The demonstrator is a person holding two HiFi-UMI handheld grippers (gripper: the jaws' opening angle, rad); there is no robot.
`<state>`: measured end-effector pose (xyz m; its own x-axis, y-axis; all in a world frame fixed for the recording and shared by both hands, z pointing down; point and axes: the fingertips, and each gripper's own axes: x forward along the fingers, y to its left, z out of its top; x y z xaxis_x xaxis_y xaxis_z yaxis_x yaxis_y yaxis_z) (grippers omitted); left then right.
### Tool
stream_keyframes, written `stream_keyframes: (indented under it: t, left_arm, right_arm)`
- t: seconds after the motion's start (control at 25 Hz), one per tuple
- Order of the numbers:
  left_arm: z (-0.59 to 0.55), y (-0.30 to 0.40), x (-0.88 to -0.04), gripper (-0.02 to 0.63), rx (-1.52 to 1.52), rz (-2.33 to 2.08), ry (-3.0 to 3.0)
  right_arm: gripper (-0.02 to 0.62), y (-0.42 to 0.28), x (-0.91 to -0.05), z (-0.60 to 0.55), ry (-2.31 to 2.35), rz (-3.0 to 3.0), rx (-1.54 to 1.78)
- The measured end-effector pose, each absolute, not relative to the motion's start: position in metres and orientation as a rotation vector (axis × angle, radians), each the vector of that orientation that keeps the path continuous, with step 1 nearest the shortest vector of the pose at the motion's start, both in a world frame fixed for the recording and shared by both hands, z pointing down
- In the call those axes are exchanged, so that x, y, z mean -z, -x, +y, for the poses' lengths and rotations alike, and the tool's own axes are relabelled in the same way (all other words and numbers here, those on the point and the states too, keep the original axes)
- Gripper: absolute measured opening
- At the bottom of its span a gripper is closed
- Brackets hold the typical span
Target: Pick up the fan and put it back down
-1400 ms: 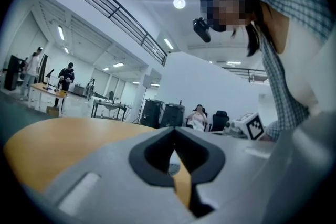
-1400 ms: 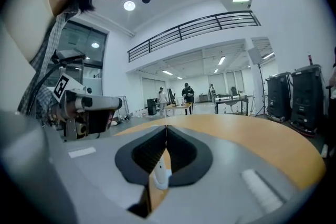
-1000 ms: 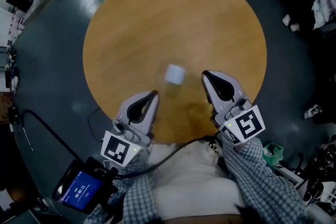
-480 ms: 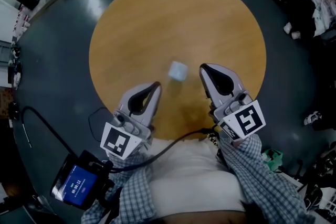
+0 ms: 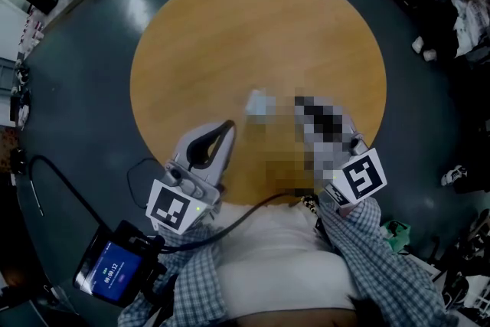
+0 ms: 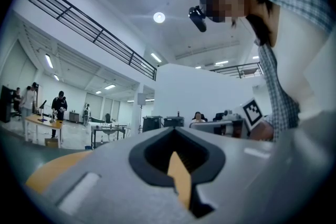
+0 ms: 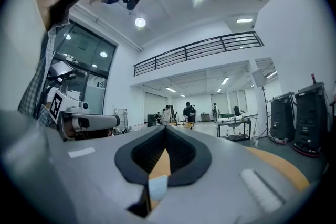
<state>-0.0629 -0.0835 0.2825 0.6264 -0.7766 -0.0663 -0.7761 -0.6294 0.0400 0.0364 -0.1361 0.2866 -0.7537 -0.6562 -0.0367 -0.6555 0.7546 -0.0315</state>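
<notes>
The fan (image 5: 259, 101) is a small pale, boxy thing that stands on the round wooden table (image 5: 253, 27), near its front. My left gripper (image 5: 227, 125) hovers over the table's front edge, below and left of the fan, apart from it. Its jaws are shut on nothing (image 6: 173, 128). My right gripper (image 5: 302, 103) lies just right of the fan under a blurred patch. In the right gripper view it (image 7: 165, 127) is shut, and a pale bit, perhaps the fan (image 7: 157, 186), shows through the slot low between the jaws.
Dark grey floor surrounds the table. A cable (image 5: 253, 217) runs from the left gripper to a device with a blue screen (image 5: 113, 272). Clutter lies on the floor at the right (image 5: 467, 4). Desks and people stand far off (image 7: 189, 112).
The head view has shifted a little. The right gripper has edged slightly nearer the fan. The left gripper and the fan keep their places.
</notes>
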Motion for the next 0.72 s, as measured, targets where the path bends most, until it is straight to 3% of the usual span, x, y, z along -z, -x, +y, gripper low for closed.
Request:
stream_keyframes:
  t: [0.72]
  left_arm:
    - [-0.0828, 0.0646, -0.2846, -0.002, 0.104, -1.358, -2.825]
  right_arm:
    - [0.002, -0.0342, -0.2922, -0.1355, 1.094, 2.923, 0.004]
